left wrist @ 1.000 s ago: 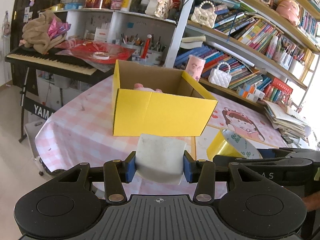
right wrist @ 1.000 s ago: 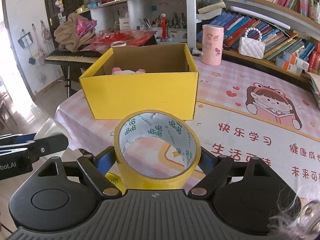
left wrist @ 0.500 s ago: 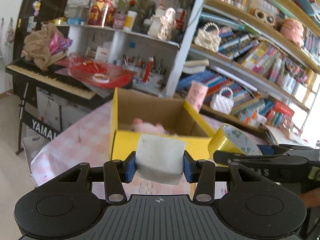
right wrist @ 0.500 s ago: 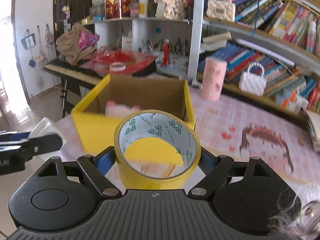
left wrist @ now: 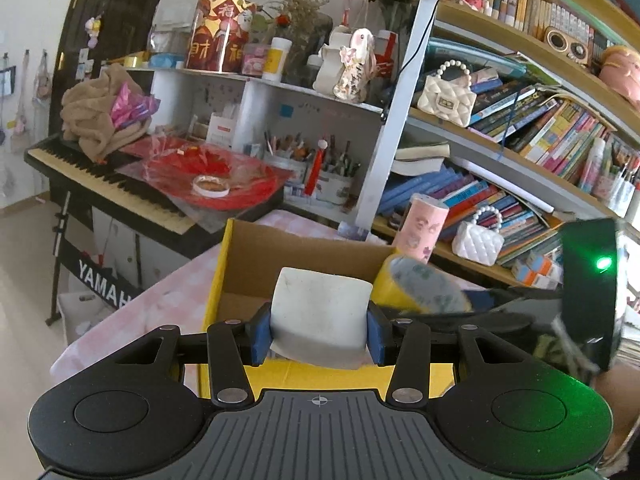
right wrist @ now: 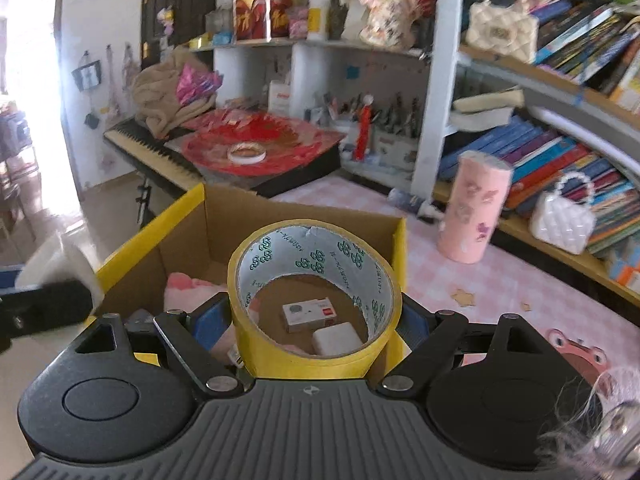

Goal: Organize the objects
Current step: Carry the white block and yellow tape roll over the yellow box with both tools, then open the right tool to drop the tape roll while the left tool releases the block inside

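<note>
While both grippers hung over the yellow box (right wrist: 140, 240), left gripper (left wrist: 319, 330) pinched a white block (left wrist: 320, 316); right gripper (right wrist: 316, 320) clamped the tape roll (right wrist: 316, 344), at 3 o'clock of the block.

In the left wrist view, a white rectangular block (left wrist: 320, 312) hides the middle of an open yellow cardboard box (left wrist: 218, 280), and the box's floor cannot be seen. A blurred roll of yellow tape (left wrist: 416, 286) covers the box's right corner.

In the right wrist view, that tape roll hides part of the box floor; only a small white and red packet (right wrist: 308, 312) and a white pad (right wrist: 338, 338) show through its ring. A pink soft toy (right wrist: 190, 290) is half covered by the right gripper (right wrist: 316, 320). Print on the packet is too small to read.
</note>
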A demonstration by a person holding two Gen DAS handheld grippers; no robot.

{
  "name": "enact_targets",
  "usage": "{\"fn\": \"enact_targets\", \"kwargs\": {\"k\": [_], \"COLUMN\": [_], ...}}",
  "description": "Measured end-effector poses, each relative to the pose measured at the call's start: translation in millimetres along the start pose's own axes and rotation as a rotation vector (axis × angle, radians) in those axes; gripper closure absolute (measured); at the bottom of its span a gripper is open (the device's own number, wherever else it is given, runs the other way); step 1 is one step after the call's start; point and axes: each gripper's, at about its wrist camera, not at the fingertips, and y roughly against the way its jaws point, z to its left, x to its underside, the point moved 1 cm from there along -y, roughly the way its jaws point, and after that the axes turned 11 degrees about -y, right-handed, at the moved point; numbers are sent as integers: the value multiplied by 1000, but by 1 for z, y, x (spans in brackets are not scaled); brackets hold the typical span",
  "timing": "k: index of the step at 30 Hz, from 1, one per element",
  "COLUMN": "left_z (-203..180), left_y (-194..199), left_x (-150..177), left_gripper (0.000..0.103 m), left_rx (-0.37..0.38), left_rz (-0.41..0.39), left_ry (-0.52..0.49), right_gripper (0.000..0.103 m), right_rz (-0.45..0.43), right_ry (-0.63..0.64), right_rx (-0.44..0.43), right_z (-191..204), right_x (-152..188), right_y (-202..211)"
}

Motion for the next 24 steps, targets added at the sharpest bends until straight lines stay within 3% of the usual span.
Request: {"fn": "enact_targets", "kwargs": {"k": [9,17,24], "left_z": [-5,-9,-13], "left_y": [-30,-51,-66], "left_x": [-11,-15,-17], "left_gripper": [59,59,59], "left_rx": [-62,-77,-73], "left_rz": [37,65,86], "left_ry": [-11,-19,-27], "right_gripper": [19,17,15], "right_rz": [87,188,147], "right_ry": [179,212,192], "right_rx": [-20,-82,-93], "right_z": [-8,-8,-11], "right_x": [3,-4,-1], "right_y": [-54,-74,-67]}}
